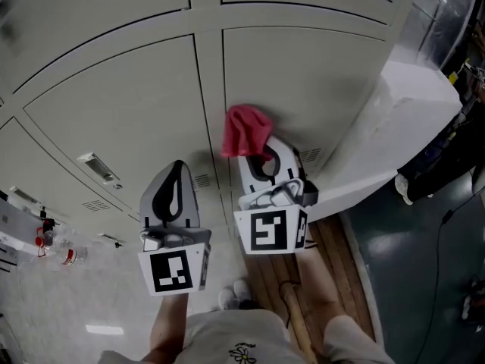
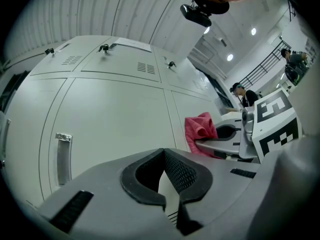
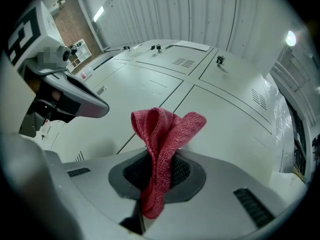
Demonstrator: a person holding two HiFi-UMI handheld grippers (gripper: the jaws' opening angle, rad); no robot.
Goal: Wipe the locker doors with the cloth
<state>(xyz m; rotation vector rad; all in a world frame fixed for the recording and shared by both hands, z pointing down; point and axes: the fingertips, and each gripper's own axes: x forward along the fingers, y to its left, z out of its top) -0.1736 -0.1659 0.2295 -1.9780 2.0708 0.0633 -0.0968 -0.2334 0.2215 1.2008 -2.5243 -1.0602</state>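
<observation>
The right tongs [image 1: 256,158] pinch the cloth [image 1: 244,131]. In the right gripper view the red cloth [image 3: 167,129] runs down between the pads, and a loose bunch stands out past the tips [image 3: 161,159]. That bunch sits just ahead of the right tongs, at the seam between two doors [image 1: 129,105]. Whether it touches the metal I cannot tell.

The left tongs [image 1: 178,165] hang just beside the right ones and a little behind. Their tips [image 2: 163,151] are pressed together on nothing.

Risks, as I judge them:
- Only a narrow fold seems to be clamped. Drag across the door could tug it out, and the cloth would drop.
- The bunch is floppy. Pushed hard, it may fold aside so that the bare tips scrape the paint.
- A vent [image 1: 309,155] lies close to the right of the right tongs, and a handle [image 1: 98,169] lies left of the left tongs. A wide stroke could snag the cloth on either one.
- The two tongs are close together, so a sideways sweep to the left may knock them.
</observation>
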